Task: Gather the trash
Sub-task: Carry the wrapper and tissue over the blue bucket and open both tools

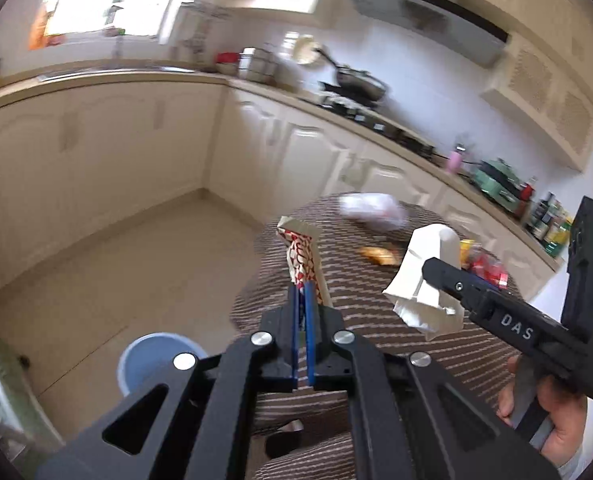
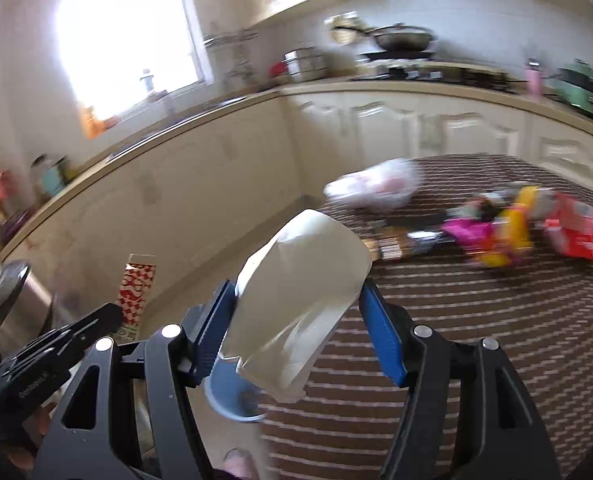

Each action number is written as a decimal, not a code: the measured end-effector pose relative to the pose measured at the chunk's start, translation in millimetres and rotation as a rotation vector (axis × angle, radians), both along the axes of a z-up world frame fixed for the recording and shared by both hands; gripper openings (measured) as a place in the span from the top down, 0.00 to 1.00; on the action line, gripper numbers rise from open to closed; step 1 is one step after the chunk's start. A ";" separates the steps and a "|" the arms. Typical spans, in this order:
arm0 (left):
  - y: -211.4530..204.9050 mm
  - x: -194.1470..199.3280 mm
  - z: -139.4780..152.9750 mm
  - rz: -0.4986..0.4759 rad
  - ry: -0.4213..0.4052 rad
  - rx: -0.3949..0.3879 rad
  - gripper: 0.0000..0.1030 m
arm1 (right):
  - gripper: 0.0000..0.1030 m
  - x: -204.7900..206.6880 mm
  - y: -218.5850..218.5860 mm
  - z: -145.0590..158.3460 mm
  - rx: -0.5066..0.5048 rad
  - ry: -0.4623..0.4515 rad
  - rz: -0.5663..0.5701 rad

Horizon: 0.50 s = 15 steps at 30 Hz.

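Two pieces of trash are held above the striped table (image 2: 476, 340): the left gripper (image 1: 302, 292) pinches a red-patterned paper wrapper (image 1: 302, 256), the right gripper (image 2: 296, 300) clamps a crumpled white paper cup (image 2: 296, 300). One blue bin (image 1: 148, 360) sits on the floor, left of the table.

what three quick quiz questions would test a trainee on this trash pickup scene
1. True or false: the left gripper is shut on the red-and-white carton.
2. What does the right gripper hold: (a) a white paper cup, (b) a red snack bag, (c) nothing?
3. Name the container on the floor beside the table.

Key: 1 true; 2 (a), the white paper cup; 3 the blue bin.
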<state>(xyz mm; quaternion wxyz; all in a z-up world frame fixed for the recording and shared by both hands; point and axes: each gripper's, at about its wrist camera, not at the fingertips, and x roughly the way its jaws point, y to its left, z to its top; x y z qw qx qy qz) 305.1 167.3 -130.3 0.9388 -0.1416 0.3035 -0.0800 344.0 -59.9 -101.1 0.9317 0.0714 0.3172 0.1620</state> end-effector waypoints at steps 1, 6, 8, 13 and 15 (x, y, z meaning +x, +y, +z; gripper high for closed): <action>10.4 -2.2 -3.6 0.025 0.012 0.006 0.98 | 0.41 3.4 15.8 -4.1 0.000 0.010 0.028; 60.8 -8.5 -27.6 0.117 0.066 0.027 0.98 | 0.41 17.4 79.5 -28.6 -0.006 0.062 0.134; 77.9 -6.3 -40.7 0.150 0.092 0.030 0.97 | 0.41 22.2 100.5 -39.3 -0.017 0.082 0.169; 110.7 6.2 -86.8 0.196 0.179 0.044 0.97 | 0.40 35.3 147.5 -82.3 -0.068 0.148 0.251; 120.6 14.9 -106.5 0.200 0.213 0.025 0.97 | 0.40 43.3 159.5 -102.2 -0.090 0.182 0.270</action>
